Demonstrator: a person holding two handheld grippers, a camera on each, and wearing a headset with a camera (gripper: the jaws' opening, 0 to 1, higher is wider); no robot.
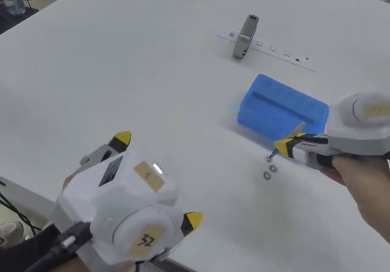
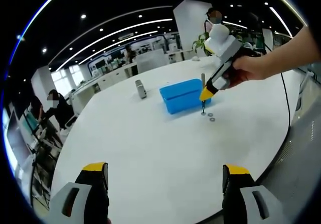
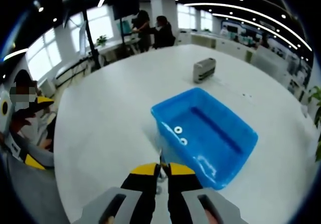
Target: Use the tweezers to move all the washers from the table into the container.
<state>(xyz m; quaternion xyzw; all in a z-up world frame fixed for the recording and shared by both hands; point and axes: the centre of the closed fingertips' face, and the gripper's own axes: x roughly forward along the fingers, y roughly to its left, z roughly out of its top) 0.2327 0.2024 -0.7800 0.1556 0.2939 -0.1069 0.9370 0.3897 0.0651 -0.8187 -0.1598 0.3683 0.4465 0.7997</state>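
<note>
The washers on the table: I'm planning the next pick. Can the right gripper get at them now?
Probably yes: the right gripper, shut on the tweezers, holds their tip beside the washers, with nothing between; the container sits off to one side.

Table [image 1: 122,71] bare left of blue container [image 1: 281,110]; power strip [image 1: 268,47] with grey device [image 1: 245,36] lies behind container.

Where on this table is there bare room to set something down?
The white table is bare across the stretch between the left hand-held gripper and the blue plastic container, and left of the white power strip. It is crowded beside the container, where the right hand-held gripper holds thin metal tweezers over small metal washers.
</note>
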